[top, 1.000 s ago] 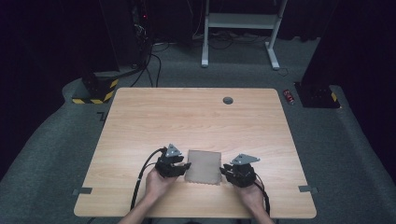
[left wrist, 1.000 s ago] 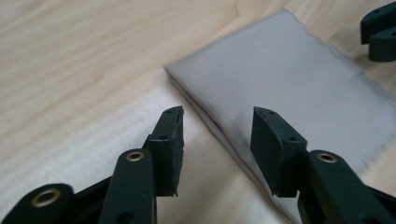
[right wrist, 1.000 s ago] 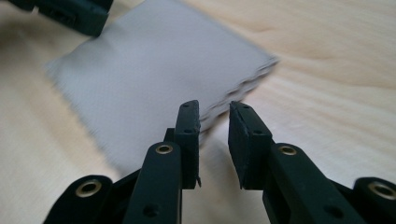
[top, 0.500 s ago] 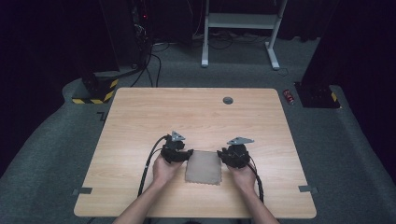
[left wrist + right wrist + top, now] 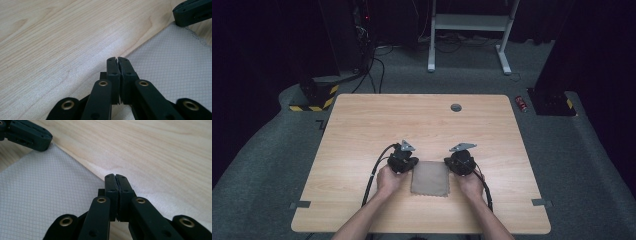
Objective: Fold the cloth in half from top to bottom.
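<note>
High view: a person's two hands reach in from the near edge of a wooden table [image 5: 362, 130], each holding a gripper, with a grey cloth [image 5: 430, 178] lying flat between them on the near half of the top. The left gripper [image 5: 403, 161] sits at the cloth's far left corner, and the right gripper [image 5: 462, 161] at its far right corner — one on either side, level with each other. A black cable [image 5: 371, 179] curves back from the left gripper toward the table's near edge.

In the left gripper view the jaws are pressed together, tips meeting right at the cloth's edge [image 5: 172, 65] where it borders bare wood. Whether any fabric is pinched between them cannot be told, since the closed jaws cover that spot. The cloth shows a fine grid weave and a stitched border, and the other gripper's black tip rests on its far corner at the top right of that view.

In the right gripper view the jaws are likewise clenched tight, tips over the cloth's edge [image 5: 45, 192] — again, a grasp on fabric cannot be confirmed. The other gripper's tip lies on the cloth's corner at top left.
</note>
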`<move>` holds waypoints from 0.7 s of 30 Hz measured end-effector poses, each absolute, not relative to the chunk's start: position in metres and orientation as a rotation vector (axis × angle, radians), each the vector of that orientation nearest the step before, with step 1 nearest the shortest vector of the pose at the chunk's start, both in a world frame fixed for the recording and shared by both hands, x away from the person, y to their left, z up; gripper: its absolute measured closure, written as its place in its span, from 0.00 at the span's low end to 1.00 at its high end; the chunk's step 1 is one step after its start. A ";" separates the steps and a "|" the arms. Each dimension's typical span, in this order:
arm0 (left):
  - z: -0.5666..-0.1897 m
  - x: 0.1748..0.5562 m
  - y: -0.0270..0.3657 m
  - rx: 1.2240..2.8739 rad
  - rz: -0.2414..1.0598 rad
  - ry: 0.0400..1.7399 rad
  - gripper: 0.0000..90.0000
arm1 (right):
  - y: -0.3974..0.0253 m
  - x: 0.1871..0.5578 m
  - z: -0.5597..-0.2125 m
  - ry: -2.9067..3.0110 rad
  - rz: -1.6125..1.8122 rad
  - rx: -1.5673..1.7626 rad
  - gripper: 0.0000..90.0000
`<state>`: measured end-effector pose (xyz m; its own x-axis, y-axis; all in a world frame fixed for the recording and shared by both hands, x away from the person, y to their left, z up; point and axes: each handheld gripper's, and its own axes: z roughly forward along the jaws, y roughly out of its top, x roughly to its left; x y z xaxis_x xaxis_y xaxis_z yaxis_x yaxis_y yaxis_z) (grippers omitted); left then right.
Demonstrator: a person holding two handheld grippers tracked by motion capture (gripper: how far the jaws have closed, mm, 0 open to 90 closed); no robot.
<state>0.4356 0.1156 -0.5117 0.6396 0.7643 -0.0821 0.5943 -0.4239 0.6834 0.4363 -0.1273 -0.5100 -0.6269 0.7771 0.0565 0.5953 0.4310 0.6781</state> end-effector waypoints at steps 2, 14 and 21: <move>-0.512 0.438 0.118 2.144 0.299 1.071 0.98 | -0.126 0.439 -0.507 2.418 0.986 1.190 0.99; -0.515 0.453 0.120 2.088 0.323 1.134 0.99 | -0.117 0.460 -0.507 2.393 0.947 1.207 0.99; -0.510 0.452 0.126 2.050 0.289 1.147 0.86 | -0.121 0.463 -0.508 2.374 0.964 1.242 0.85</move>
<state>0.4517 0.1262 -0.5096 0.5717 0.8051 -0.1578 0.6344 -0.3118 0.7073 0.4630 -0.1212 -0.5079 -0.5846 0.8099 0.0470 0.6135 0.4034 0.6789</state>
